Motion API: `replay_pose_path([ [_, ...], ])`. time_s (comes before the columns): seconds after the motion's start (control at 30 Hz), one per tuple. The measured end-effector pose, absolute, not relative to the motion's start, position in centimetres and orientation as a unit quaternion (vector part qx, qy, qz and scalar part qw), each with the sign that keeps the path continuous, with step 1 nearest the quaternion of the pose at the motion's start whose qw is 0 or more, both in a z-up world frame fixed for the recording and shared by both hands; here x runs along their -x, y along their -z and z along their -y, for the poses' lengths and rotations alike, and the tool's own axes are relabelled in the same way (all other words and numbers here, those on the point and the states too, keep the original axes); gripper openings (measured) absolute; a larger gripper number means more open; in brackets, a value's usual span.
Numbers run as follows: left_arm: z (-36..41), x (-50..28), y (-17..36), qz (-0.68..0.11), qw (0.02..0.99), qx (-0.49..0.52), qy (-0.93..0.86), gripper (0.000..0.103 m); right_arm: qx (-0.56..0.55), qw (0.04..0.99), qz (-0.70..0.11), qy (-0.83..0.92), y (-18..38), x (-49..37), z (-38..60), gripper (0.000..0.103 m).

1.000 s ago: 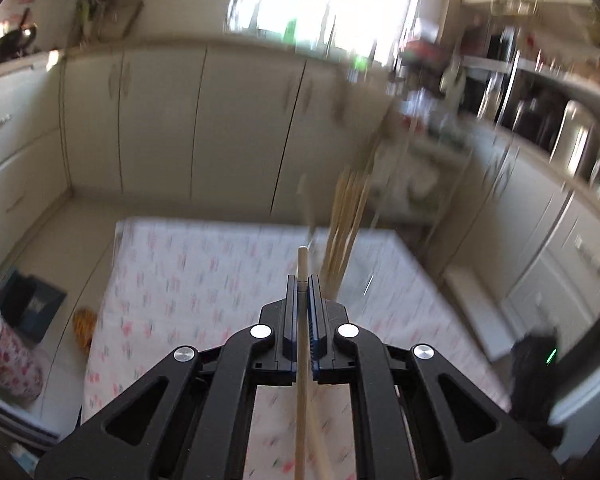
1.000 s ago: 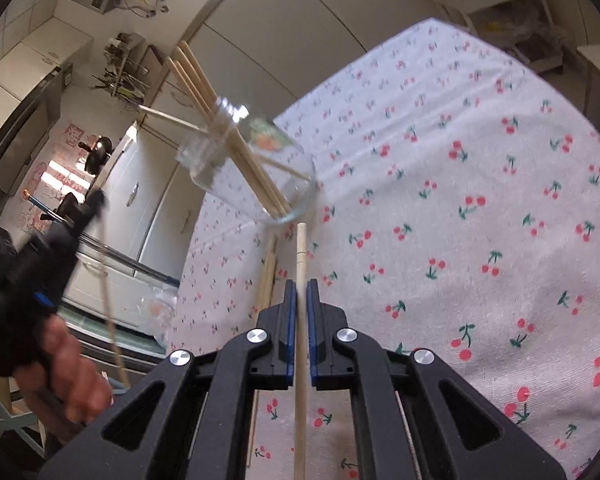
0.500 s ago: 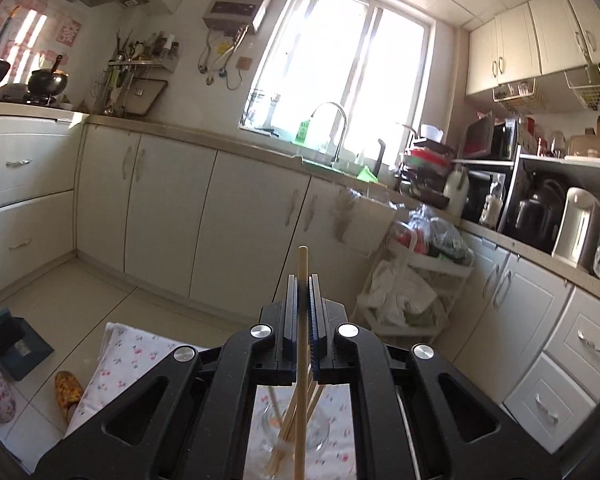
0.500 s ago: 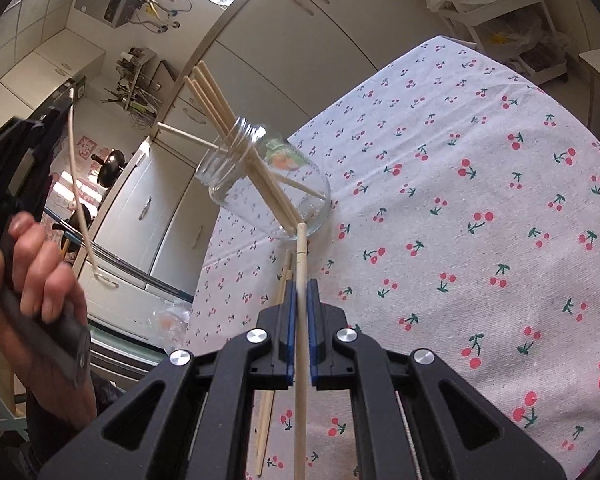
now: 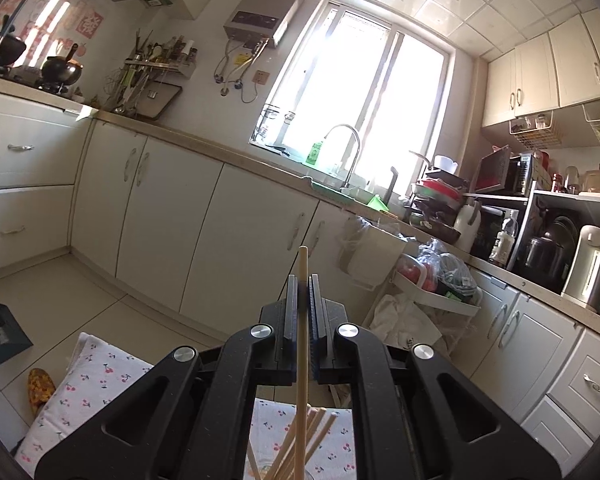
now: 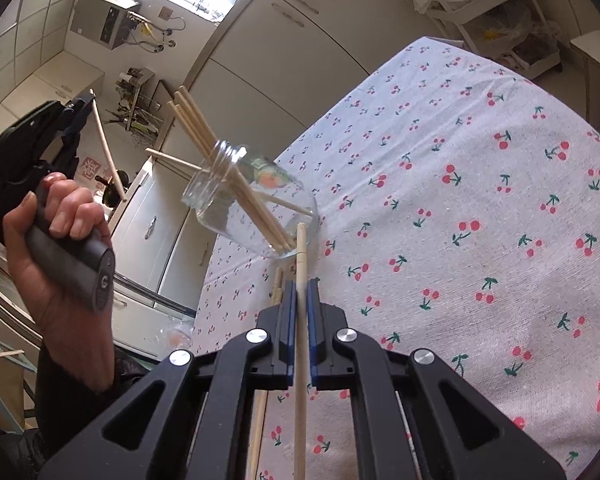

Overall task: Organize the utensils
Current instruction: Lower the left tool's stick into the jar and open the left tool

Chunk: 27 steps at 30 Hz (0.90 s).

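Left gripper [image 5: 302, 300] clamps one chopstick [image 5: 302, 344] above the glass jar [image 6: 252, 204] of chopsticks; right gripper [image 6: 299, 292] clamps another chopstick [image 6: 300, 360] beside the jar's base on the cherry-print tablecloth [image 6: 480, 200].

A home kitchen is showing here. Cream cabinets [image 5: 236, 236] are lining the walls, and a sink tap [image 5: 346, 148] is standing under the sunlit window [image 5: 364, 96].

Cloth [image 6: 480, 200] from 12 to 4 o'clock of the right gripper [image 6: 299, 284] lies open to passage. At 11 o'clock the jar [image 6: 256, 208] blocks the way, its chopsticks [image 6: 204, 132] fanning outward. Left gripper [image 6: 64, 120] occupies 10 o'clock, raised. Loose sticks [image 6: 274, 292] lie beside the jar.
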<state>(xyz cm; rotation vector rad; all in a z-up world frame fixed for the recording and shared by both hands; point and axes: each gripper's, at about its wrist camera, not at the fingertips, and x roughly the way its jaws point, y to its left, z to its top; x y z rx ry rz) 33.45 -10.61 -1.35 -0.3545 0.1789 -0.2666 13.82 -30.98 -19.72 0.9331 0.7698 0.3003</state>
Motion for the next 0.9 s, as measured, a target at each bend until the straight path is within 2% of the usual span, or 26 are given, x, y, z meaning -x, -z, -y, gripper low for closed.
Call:
replay_pose_path([
  [0.53, 12.2, -35.1, 5.5, -0.093, 0.975, 0.158, 0.125, 0.005, -0.452, 0.804, -0.358, -0.148, 20.7, -14.5, 31.4, 0.006],
  [0.9, 11.7, -34.6, 8.4, -0.129, 0.975, 0.134, 0.118, 0.005, -0.451, 0.805, -0.358, -0.145, 20.8, -14.6, 31.5, 0.006],
])
